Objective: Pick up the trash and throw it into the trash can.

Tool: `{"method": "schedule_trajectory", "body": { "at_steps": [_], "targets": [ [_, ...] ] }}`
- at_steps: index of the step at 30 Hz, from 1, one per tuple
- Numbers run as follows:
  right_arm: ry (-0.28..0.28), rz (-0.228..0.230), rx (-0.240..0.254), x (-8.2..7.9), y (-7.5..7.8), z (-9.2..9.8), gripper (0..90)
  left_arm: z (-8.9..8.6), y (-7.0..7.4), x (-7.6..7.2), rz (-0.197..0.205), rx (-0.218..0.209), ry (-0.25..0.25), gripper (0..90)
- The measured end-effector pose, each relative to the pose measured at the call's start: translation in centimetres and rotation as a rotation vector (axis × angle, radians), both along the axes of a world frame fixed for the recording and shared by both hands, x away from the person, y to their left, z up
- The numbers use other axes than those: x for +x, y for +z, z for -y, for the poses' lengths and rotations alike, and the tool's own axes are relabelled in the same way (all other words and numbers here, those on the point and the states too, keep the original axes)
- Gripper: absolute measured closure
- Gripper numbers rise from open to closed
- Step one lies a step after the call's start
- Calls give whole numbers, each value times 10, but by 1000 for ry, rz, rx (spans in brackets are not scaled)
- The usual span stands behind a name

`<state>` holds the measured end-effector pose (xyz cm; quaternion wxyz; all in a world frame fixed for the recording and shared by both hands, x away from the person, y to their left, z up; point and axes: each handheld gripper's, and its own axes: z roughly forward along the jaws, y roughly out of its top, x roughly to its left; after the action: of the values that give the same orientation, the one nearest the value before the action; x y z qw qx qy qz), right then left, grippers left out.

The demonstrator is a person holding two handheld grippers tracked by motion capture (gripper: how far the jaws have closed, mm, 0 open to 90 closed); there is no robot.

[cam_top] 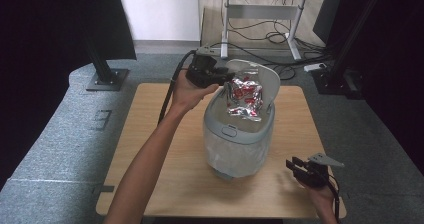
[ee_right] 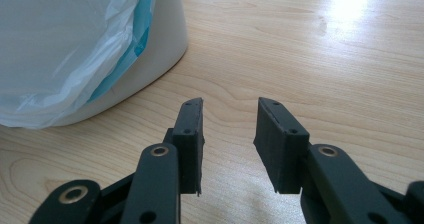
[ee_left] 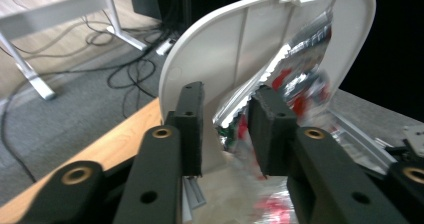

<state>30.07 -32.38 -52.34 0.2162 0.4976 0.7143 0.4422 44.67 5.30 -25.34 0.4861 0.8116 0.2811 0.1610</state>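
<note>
Left hand-held gripper, blurred foil wrapper, grip unclear

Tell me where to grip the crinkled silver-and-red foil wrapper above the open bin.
Grip the crinkled silver-and-red foil wrapper by its upper left edge, coming from the left gripper side. The raised white lid stands close behind it, blocking the far side, and the thin foil edge suits a pinch.

Left gripper fingers stand apart. A crinkled silver wrapper with red print lies between and beyond them, against the raised white lid. The wooden worktop lies beside the left finger.
</note>
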Motion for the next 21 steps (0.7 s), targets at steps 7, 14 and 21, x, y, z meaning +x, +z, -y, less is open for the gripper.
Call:
{"method": "schedule_trajectory", "body": {
  "at_steps": [7, 14, 21],
  "targets": [
    [-1, -2, 0, 0, 0, 0, 631, -6, -1, -2, -5, -7, -22, 539],
    [2, -3, -3, 0, 0, -2, 631, -5, -1, -5, -18, -2, -64, 404],
    [0, -3, -1, 0, 0, -1, 631, -8, -1, -8, -22, 1, -57, 394]
  ]
}}
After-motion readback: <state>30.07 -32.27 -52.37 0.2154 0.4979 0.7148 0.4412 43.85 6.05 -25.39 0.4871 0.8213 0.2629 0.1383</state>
